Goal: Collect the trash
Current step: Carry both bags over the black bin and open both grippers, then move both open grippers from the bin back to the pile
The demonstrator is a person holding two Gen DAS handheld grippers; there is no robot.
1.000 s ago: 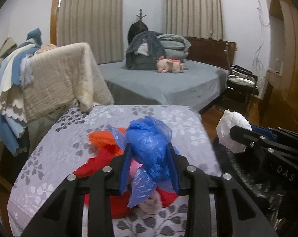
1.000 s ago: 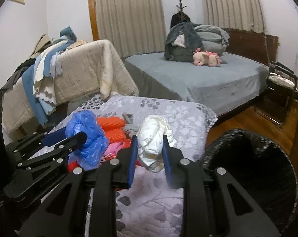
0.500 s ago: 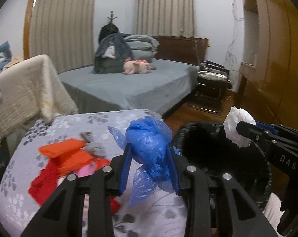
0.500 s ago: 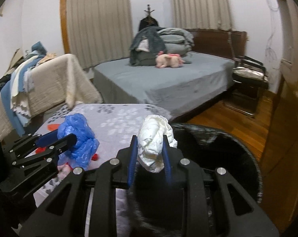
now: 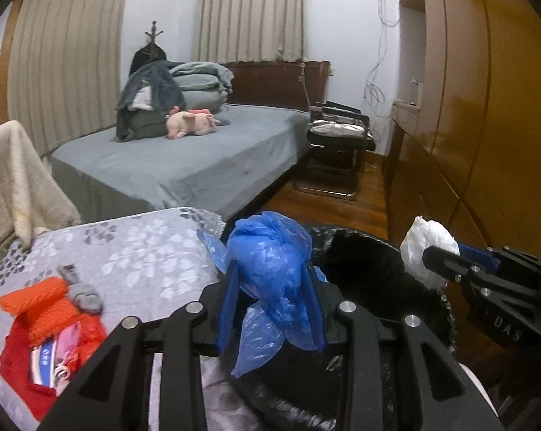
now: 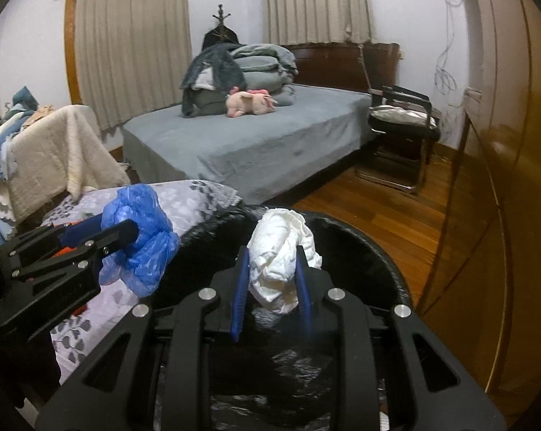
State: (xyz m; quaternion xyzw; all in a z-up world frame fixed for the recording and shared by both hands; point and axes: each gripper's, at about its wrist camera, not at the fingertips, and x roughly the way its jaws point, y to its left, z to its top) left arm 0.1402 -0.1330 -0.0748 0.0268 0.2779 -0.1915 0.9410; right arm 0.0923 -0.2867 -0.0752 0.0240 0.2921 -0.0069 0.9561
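Observation:
My left gripper (image 5: pixel 270 287) is shut on a crumpled blue plastic bag (image 5: pixel 270 262), which hangs over the near left rim of the black-lined trash bin (image 5: pixel 371 262). In the right wrist view that blue bag (image 6: pixel 141 237) shows at the left, held by the left gripper (image 6: pixel 134 231). My right gripper (image 6: pixel 272 273) is shut on a wad of white paper (image 6: pixel 281 248), held above the open mouth of the bin (image 6: pixel 378 262). From the left wrist view the white wad (image 5: pixel 428 251) and the right gripper (image 5: pixel 432 253) sit at the right over the bin's far rim.
A low mattress with a grey leaf-print cover (image 5: pixel 134 251) lies left of the bin, with red and orange clothes (image 5: pixel 51 319) on it. Beyond are a grey bed (image 5: pixel 205 154) with a pink plush pig (image 5: pixel 191 125), a black chair (image 5: pixel 338 140), a wooden wardrobe (image 5: pixel 485 107) and wood floor (image 6: pixel 378 208).
Both grippers have swung to the right, away from the leaf-print mattress and over the black bin. Each still grips its piece of trash.

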